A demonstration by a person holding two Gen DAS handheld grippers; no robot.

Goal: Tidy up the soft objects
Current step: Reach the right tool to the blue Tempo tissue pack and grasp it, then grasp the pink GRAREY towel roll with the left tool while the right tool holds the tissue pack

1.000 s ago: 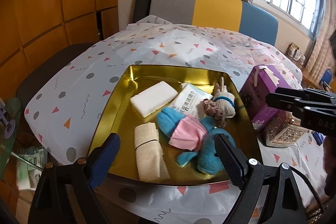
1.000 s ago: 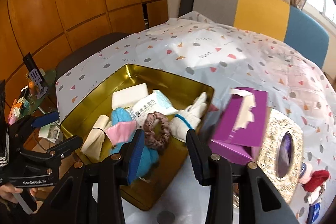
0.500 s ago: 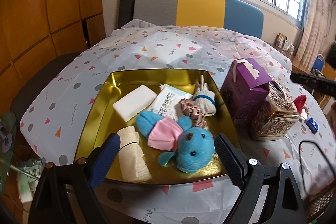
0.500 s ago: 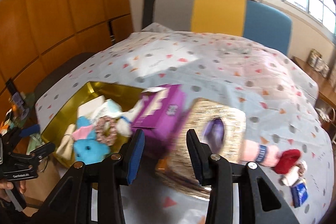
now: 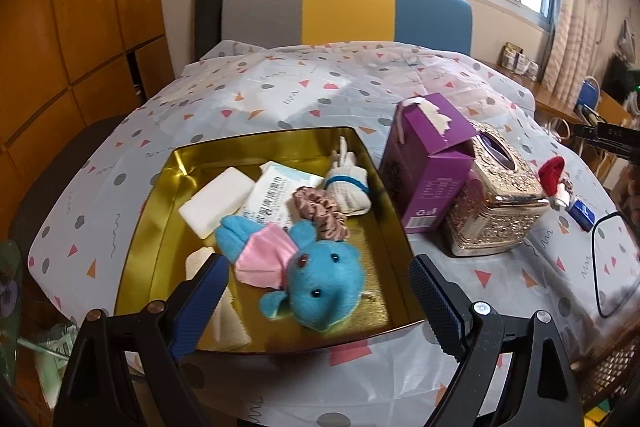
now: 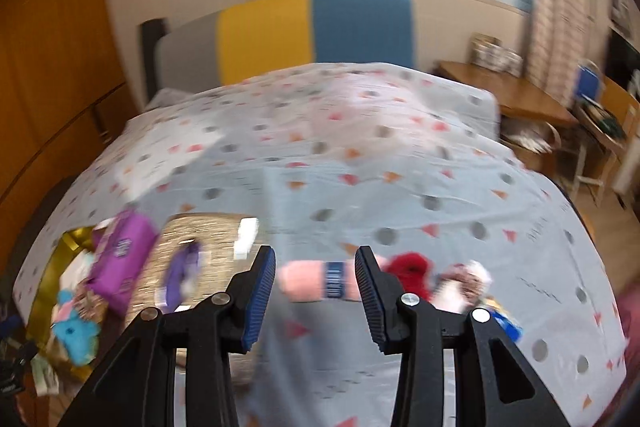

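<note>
Swung rightward off the gold metal tray, my right claw is hovering with jaws apart and empty, framing a pink rolled soft bundle; left claw gaping wide over the tray's blue plush toy.

gold tray; blue plush w/ pink cloth; white sponge; brown-pink scrunchie; purple box; gold embossed tissue box; tablecloth white, grey dots, red/orange triangles; pink roll, blue band
</note>
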